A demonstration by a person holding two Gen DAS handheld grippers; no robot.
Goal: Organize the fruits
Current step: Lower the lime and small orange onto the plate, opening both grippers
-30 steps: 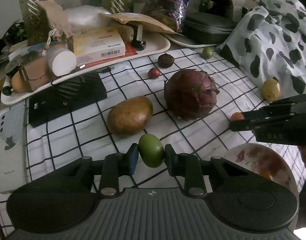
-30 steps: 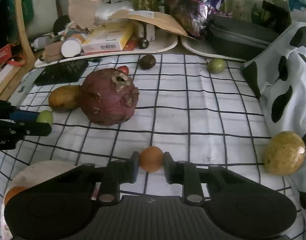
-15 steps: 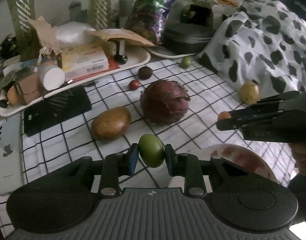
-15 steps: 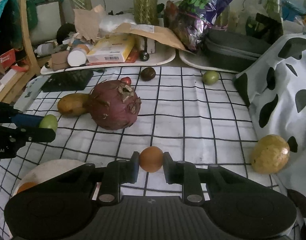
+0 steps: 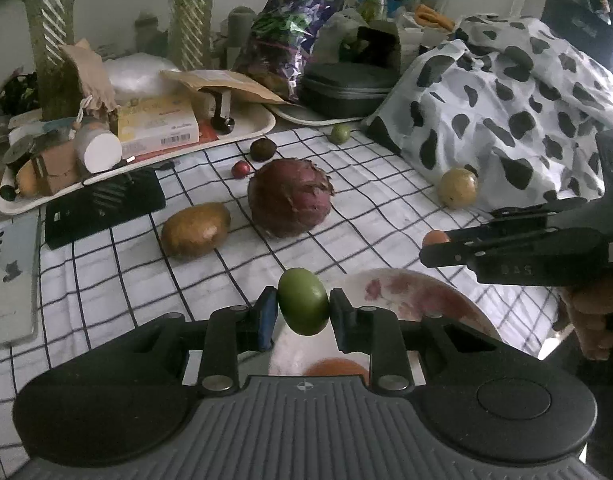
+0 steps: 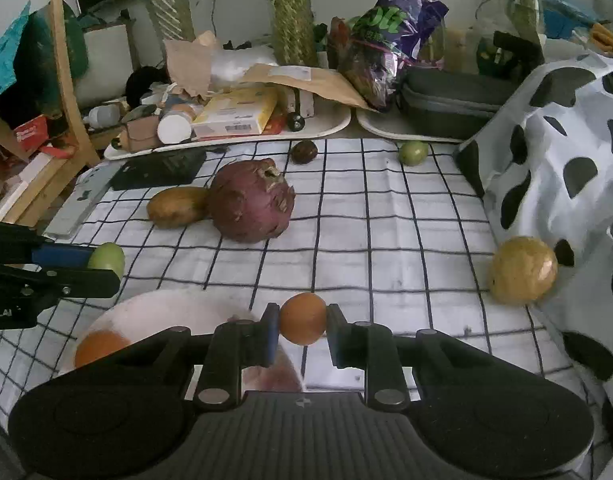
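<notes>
Here the left hand-held gripper (image 5: 302,307) pinches a green fruit (image 5: 302,301) above the floral plate (image 5: 410,296). The right hand-held gripper (image 6: 302,320) clamps a small orange fruit (image 6: 302,318) beside that plate, over the checkered tabletop (image 6: 386,232).

- The tablecloth (image 6: 386,240) is white with a black grid.
- The draped cloth (image 6: 566,152) is white with black cow patches.
- The gripped fruits — one green fruit (image 5: 302,301), one orange fruit (image 6: 302,319).
- The big round fruit (image 6: 251,201) is purple-red; the oval fruit (image 6: 177,207) brown.
- The plate (image 5: 422,300) is white with red flowers.
- The round fruit (image 6: 522,270) by the cloth — yellow.
</notes>
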